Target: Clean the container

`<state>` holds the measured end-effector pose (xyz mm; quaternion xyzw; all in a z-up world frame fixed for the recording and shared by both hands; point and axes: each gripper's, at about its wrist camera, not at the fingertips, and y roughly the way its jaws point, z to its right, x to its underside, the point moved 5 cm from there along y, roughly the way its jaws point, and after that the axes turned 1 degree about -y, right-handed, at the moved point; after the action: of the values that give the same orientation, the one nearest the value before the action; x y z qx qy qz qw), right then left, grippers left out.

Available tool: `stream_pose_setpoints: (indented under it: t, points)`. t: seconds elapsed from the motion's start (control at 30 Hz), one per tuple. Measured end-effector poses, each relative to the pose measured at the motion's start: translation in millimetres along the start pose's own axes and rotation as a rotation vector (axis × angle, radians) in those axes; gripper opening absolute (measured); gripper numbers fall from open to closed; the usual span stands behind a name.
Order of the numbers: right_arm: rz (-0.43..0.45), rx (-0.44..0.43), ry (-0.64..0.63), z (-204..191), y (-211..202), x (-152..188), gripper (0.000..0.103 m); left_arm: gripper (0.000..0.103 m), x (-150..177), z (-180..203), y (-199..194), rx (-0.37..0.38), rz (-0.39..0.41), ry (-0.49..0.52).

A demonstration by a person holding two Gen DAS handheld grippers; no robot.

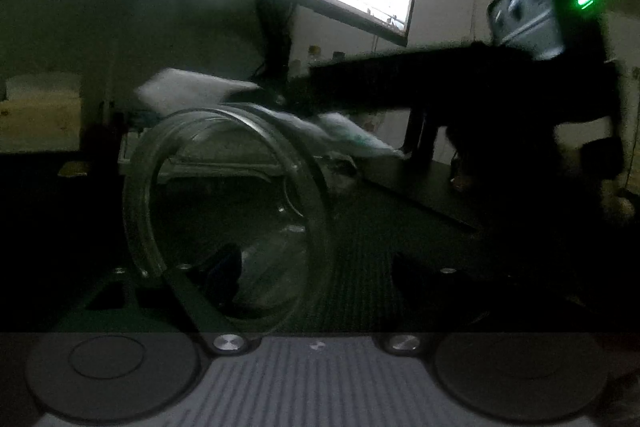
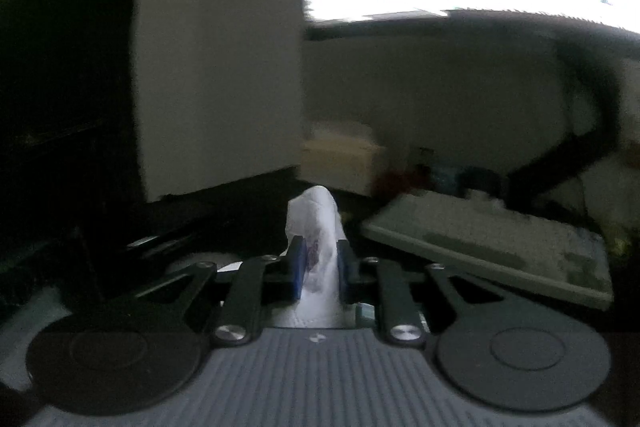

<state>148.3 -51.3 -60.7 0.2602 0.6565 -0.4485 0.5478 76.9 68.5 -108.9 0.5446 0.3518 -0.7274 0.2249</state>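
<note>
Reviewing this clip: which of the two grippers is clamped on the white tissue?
The right gripper: its blue pads pinch the white tissue, which sticks up between them. The left gripper stands wide around the clear glass container instead, with no tissue in it.

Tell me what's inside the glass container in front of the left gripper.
The glass container lies on its side with its mouth toward the camera. It looks empty: only reflections and the dark desk show through. Dim light and blur hide any residue on its walls.
</note>
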Motion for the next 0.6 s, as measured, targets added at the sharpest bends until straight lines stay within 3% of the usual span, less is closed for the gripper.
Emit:
stream_pose_setpoints:
  t: [0.07,0.1,0.17,0.3,0.37,0.43,0.57,0.6]
  points:
    - [-0.028,0.085,0.066,25,5,4,0.022,0.081,-1,-2,-1,0.008,0.005,-0.018]
    - [-0.036,0.085,0.108,31,4,5,0.021,0.081,-1,-3,-2,0.011,0.008,-0.027]
    - [-0.018,0.063,0.101,20,-3,5,0.017,0.081,-3,-4,-1,0.009,0.009,-0.040]
    - [0.042,-0.074,0.015,-25,-25,3,0.017,0.081,-4,-1,1,0.000,0.007,-0.030]
    - [0.058,-0.068,-0.064,-36,-33,3,0.016,0.081,-3,1,0,0.000,0.006,-0.027]
    - [0.051,-0.045,-0.053,-24,-31,5,0.014,0.081,-3,1,-1,0.007,0.006,-0.030]
    - [-0.020,0.145,0.040,23,-11,7,0.014,0.081,-2,-2,-2,0.005,0.007,-0.043]
    - [-0.027,0.143,0.069,27,-10,8,0.012,0.081,-2,-3,-2,0.002,0.007,-0.045]
